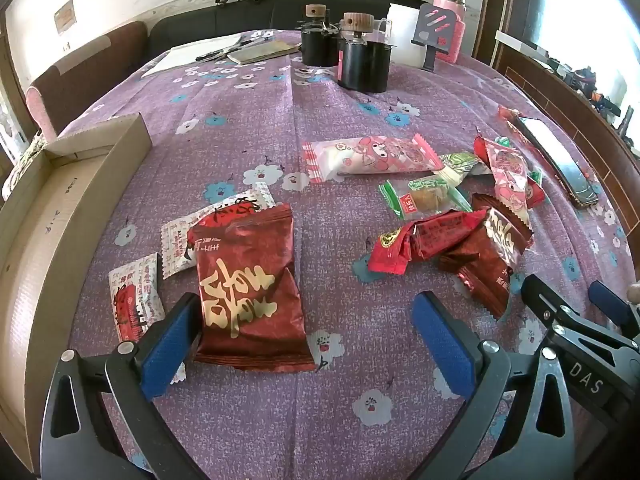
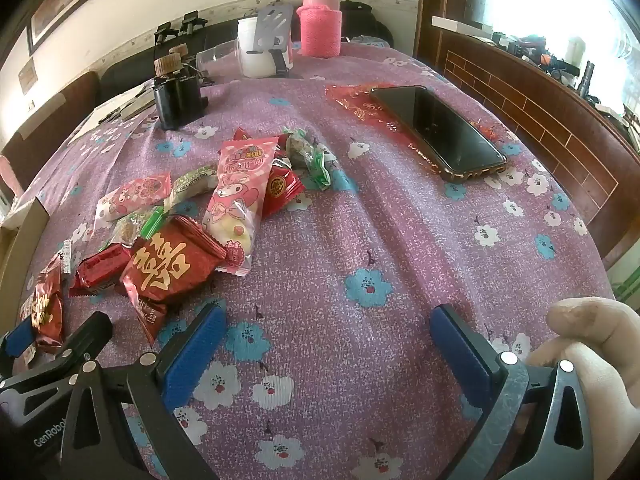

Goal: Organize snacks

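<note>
Jaws of the left gripper (image 1: 308, 340) stand wide apart, blue pads facing each other, and a dark red packet (image 1: 250, 292) with gold lettering lies flat on the cloth between them, close against the left pad but not clamped. Two white-and-red sachets (image 1: 138, 300) lie partly under and beside that packet. Further left an open cardboard box (image 1: 60, 208) sits at the table's edge.

Jaws of the right gripper (image 2: 326, 344) are likewise spread, with only the purple flowered tablecloth (image 2: 360, 220) between them; a hand (image 2: 592, 360) grips its frame at the right.

Ahead and left of the right gripper lies the loose pile of snacks: a red packet with gold characters (image 2: 168, 264), a pink cartoon-printed pack (image 2: 240, 196) resting across it, and green-wrapped sweets (image 2: 316, 156) behind. A black phone (image 2: 440, 128) lies well apart on a red wrapper. A pink-sleeved flask (image 2: 320, 20) stands at the far edge.
</note>
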Tool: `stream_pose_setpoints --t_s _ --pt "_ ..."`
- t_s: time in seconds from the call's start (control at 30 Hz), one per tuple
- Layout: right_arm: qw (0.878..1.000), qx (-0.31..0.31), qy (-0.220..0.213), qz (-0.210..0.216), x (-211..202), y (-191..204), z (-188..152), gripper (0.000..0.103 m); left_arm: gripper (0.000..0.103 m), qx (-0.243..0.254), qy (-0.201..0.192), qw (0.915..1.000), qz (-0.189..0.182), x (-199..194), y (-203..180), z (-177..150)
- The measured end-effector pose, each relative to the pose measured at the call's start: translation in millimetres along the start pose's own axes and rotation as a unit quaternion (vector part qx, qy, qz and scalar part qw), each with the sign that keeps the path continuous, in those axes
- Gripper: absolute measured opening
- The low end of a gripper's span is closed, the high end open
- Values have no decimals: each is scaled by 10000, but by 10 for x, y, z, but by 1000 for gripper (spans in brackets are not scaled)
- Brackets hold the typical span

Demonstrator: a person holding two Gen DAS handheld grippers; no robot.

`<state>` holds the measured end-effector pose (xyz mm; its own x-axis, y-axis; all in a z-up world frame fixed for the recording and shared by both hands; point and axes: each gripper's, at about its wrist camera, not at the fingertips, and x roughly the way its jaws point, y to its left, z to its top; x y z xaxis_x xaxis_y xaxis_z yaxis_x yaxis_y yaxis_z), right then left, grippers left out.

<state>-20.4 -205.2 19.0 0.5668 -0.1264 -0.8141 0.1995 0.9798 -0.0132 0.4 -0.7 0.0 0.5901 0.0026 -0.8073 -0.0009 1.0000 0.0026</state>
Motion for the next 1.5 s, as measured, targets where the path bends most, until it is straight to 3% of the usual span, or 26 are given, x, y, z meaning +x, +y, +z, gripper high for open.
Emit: stream_pose_setpoints --t_s 1.5 --pt "9998 -57 109 129 4 -66 -1 103 103 23 0 10000 -34 -18 -14 -5"
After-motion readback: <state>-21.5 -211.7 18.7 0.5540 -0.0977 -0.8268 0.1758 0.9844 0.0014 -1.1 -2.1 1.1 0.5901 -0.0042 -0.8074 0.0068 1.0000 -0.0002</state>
